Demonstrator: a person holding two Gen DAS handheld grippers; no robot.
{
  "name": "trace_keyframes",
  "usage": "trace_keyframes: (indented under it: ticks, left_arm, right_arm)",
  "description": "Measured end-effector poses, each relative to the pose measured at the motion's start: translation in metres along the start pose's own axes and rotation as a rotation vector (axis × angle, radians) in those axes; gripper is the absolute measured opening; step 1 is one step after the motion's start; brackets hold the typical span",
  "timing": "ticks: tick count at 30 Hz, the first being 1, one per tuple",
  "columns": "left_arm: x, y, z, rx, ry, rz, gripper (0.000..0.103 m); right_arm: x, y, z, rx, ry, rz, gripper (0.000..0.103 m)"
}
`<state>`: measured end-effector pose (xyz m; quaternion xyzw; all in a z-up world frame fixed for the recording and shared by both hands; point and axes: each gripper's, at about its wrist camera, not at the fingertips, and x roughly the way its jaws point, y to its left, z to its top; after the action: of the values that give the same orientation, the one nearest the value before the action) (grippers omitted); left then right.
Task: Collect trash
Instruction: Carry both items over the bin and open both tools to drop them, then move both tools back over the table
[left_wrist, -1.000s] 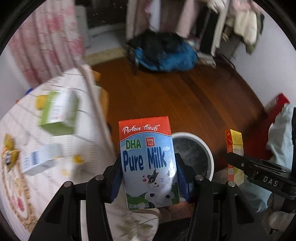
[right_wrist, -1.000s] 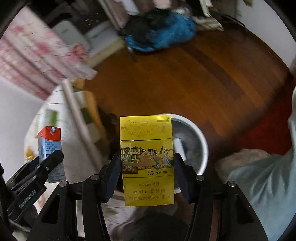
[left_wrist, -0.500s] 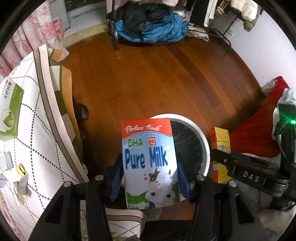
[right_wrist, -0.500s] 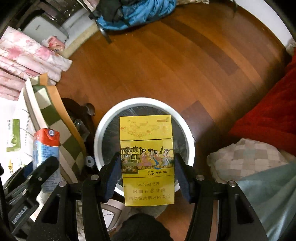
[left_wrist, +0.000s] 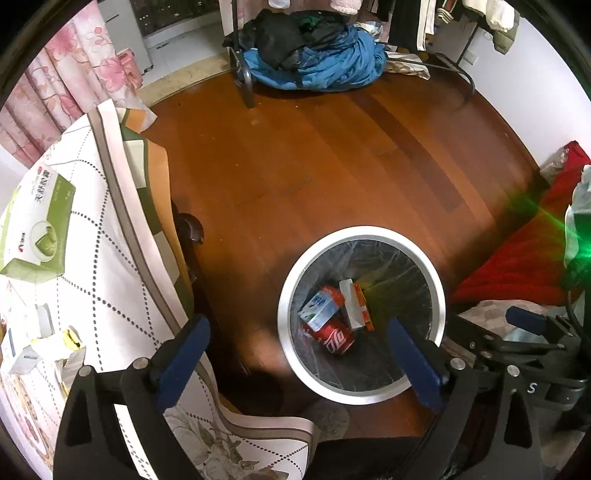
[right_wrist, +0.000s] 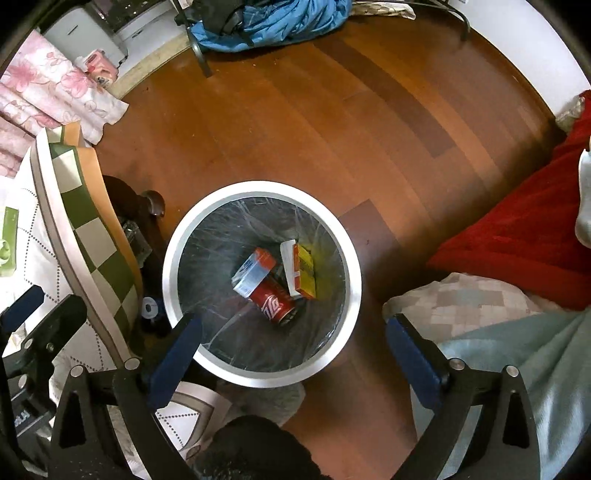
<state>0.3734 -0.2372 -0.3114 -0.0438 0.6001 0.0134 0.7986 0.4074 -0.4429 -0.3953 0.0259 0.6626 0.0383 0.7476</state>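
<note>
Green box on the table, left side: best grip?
Green box lies flat, broad printed face up. Bring the open left tool down from above, jaws spanning its two long side walls near mid-length. Probably the most stable hold.

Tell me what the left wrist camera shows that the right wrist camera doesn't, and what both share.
Only the left wrist view shows the top of the green box on the table and the small crumpled cartons near it. Only the right wrist view shows the pink tissue pack by the curtain and the pale blue blanket. Both show the white bin holding a red can, a milk carton and a yellow pack. The left claw and right claw both stand open.
</note>
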Motion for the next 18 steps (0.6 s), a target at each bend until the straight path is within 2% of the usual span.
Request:
trace_keyframes:
  ticks: [8, 18]
  left_arm:
    - [-0.019, 0.005, 0.000, -0.011, -0.037, 0.015, 0.099]
    - [-0.079, 0.009, -0.004, -0.024, -0.141, 0.003, 0.099]
  right_arm:
    - [-0.028, 0.004, -0.010, -0.003, -0.033, -0.002, 0.101]
    - [-0.091, 0.008, -0.027, 0.007, -0.133, 0.025, 0.101]
